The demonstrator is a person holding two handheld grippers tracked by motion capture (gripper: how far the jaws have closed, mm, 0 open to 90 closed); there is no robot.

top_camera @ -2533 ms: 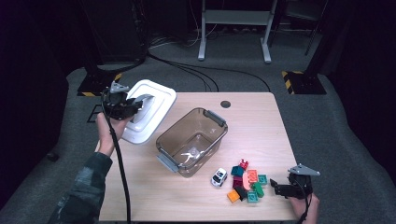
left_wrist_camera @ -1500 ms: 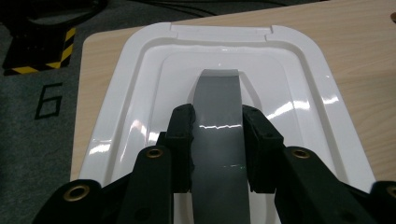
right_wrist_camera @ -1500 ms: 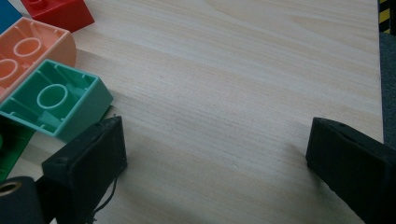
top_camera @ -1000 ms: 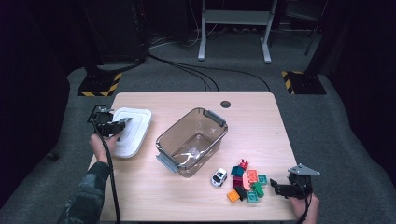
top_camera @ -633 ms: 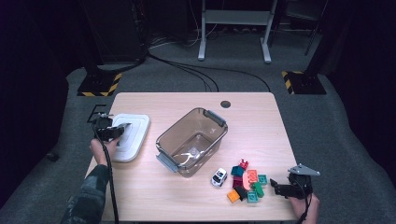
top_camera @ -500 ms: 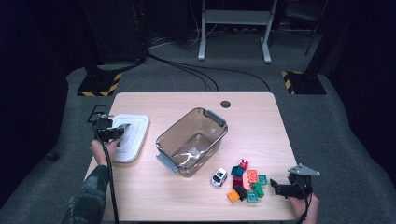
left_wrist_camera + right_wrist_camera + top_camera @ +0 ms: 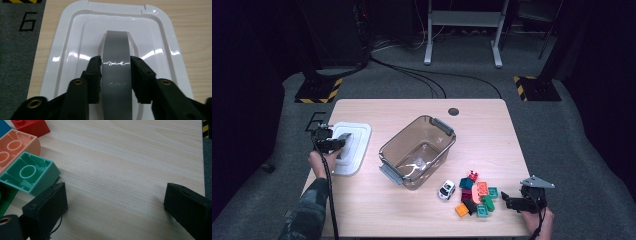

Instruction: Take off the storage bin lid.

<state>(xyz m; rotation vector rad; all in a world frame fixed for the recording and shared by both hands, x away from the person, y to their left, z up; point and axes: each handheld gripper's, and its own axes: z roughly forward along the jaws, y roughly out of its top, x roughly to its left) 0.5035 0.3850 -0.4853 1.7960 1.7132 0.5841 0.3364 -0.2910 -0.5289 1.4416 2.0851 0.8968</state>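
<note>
Lid (image 7: 348,147) flat on the surface, left of the clear tub (image 7: 418,151), its grey handle (image 7: 117,75) clamped in the left tongs (image 7: 116,75).
Risk sits mostly at that grip: the handle is smooth and glossy, so a quick release or a sideways tug could skid the lid toward the surface edge it lies beside, on the side away from the tub, and tip it onto the grey carpet (image 7: 272,190). The right tongs (image 7: 113,203) stand wide apart over bare wood, just beside a mint brick (image 7: 30,173) in the heap of bricks (image 7: 476,194) lying on the tub's near right; a careless sweep could scatter them or knock the toy car (image 7: 445,189) between heap and tub. The surface (image 7: 482,135) is pale wood grain; beyond the tub the room is dark, with cables, metal stand legs and yellow-black striped bases (image 7: 317,90) on the floor.
</note>
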